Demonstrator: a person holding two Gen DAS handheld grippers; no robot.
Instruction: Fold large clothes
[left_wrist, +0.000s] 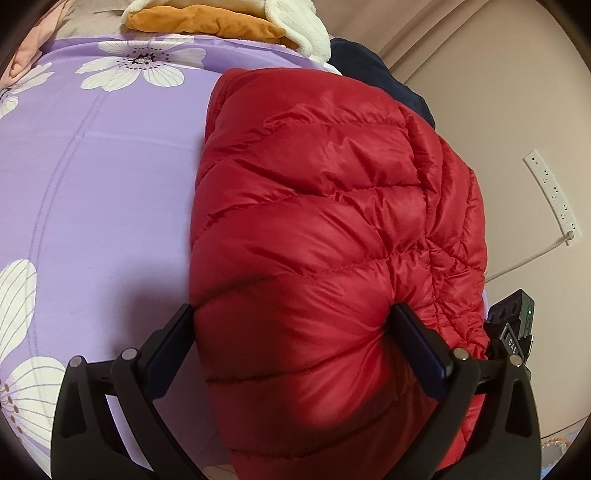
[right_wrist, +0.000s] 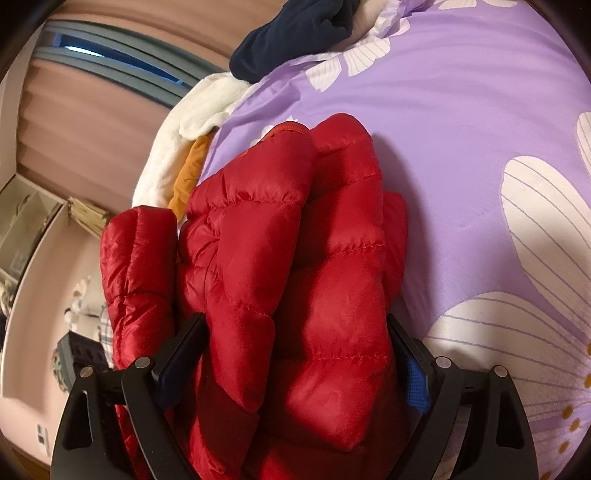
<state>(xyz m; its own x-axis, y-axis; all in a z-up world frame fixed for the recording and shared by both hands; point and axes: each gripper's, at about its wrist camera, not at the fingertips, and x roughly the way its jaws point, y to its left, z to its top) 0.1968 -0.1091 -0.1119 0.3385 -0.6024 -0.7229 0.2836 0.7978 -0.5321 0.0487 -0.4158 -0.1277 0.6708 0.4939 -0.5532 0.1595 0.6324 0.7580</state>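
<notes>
A red quilted down jacket (left_wrist: 325, 206) lies folded into a thick bundle on the purple flowered bedspread (left_wrist: 103, 184). My left gripper (left_wrist: 295, 314) has its jaws wide apart around the jacket's near end, with the padded cloth bulging between the fingers (left_wrist: 417, 332). In the right wrist view the same jacket (right_wrist: 295, 258) fills the space between the fingers of my right gripper (right_wrist: 295, 325), which also stands wide around the bundle. One red sleeve or flap (right_wrist: 140, 266) hangs off the bed's edge at the left.
An orange and white fleece garment (left_wrist: 221, 22) and a dark navy garment (left_wrist: 373, 66) lie at the far end of the bed. A white power strip (left_wrist: 552, 192) is on the wall at right. A window and shelves (right_wrist: 29, 221) are past the bed's edge.
</notes>
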